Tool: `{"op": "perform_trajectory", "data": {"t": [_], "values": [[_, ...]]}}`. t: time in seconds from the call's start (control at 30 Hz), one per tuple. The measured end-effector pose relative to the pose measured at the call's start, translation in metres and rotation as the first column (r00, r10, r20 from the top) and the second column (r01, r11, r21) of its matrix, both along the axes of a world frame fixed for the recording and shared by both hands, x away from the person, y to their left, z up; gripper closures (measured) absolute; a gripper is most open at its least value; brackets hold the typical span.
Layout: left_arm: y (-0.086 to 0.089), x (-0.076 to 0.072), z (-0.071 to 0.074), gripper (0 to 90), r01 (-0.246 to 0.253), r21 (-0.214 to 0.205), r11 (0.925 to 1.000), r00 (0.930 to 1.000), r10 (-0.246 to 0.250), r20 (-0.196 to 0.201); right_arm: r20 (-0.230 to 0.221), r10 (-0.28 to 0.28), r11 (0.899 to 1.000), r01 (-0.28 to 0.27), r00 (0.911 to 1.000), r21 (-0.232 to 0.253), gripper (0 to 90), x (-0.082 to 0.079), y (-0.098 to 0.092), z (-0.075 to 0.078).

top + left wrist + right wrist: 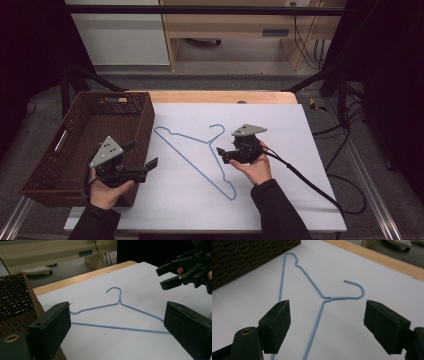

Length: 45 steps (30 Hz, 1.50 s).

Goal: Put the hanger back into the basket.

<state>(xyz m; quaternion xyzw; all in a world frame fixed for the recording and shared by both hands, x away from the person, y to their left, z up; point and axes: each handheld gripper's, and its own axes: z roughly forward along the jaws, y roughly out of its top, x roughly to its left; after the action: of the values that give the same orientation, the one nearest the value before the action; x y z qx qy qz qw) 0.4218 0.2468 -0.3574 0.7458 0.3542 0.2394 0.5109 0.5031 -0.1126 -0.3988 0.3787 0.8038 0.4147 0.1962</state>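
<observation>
Both grippers (150,167) (223,154) stood wide-jawed and empty; blue hanger (192,156) lay ungrasped mid-worktop, basket (50,170) at the left edge unfilled.

Hanger (192,155) flat on sheet (280,200) mid-worktop (220,96). Basket (47,172) at left edge, just beside hanger. Left tongs (145,162) between basket and hanger; right tongs (223,154) above hanger's right side.

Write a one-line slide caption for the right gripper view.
Open right gripper poised above a blue wire hanger lying flat on white paper.
</observation>
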Motion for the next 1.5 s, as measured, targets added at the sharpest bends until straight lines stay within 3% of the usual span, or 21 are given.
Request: {"op": "perform_trajectory", "data": {"t": [0.1,0.27,0.33,0.6,0.77,0.9,1.23,1.5], "values": [[0.0,0.0,0.0,7.0,0.003,-0.001,1.0,1.0,-0.002,0.002,-0.032,0.005,0.999,-0.006,0.9995,-0.037,28.5,0.006,0.009,-0.011],[0.0,-0.001,0.001,7.2,0.004,-0.003,1.0,1.0,-0.004,0.002,-0.088,-0.003,0.999,-0.001,0.9961,-0.052,35.9,0.015,0.02,-0.029],[-0.001,-0.001,0.0,7.3,0.005,-0.001,1.0,1.0,-0.005,0.003,-0.107,-0.001,0.996,-0.009,0.9942,-0.093,39.6,0.02,0.027,-0.039],[-0.001,-0.001,0.0,7.7,0.008,-0.002,1.0,1.0,-0.008,0.0,-0.122,-0.005,0.991,-0.012,0.9925,-0.135,51.0,0.025,0.039,-0.054],[-0.002,0.0,-0.001,7.8,0.008,0.002,1.0,1.0,-0.008,-0.002,-0.167,-0.017,0.985,-0.013,0.9859,-0.173,63.5,0.026,0.044,-0.067],[-0.003,0.0,-0.001,7.9,0.009,0.006,0.9999,1.0,-0.009,-0.004,-0.17,-0.015,0.981,-0.018,0.9853,-0.192,67.6,0.026,0.046,-0.071],[-0.003,0.0,-0.001,8.3,0.009,0.007,0.9999,0.9999,-0.009,-0.005,-0.215,-0.061,0.985,0.024,0.9747,-0.169,84.0,0.028,0.046,-0.069],[-0.006,0.0,-0.002,8.6,0.01,0.02,0.9997,0.9999,-0.01,-0.004,-0.226,-0.103,0.984,0.066,0.9687,-0.167,86.4,0.028,0.047,-0.069]]}}
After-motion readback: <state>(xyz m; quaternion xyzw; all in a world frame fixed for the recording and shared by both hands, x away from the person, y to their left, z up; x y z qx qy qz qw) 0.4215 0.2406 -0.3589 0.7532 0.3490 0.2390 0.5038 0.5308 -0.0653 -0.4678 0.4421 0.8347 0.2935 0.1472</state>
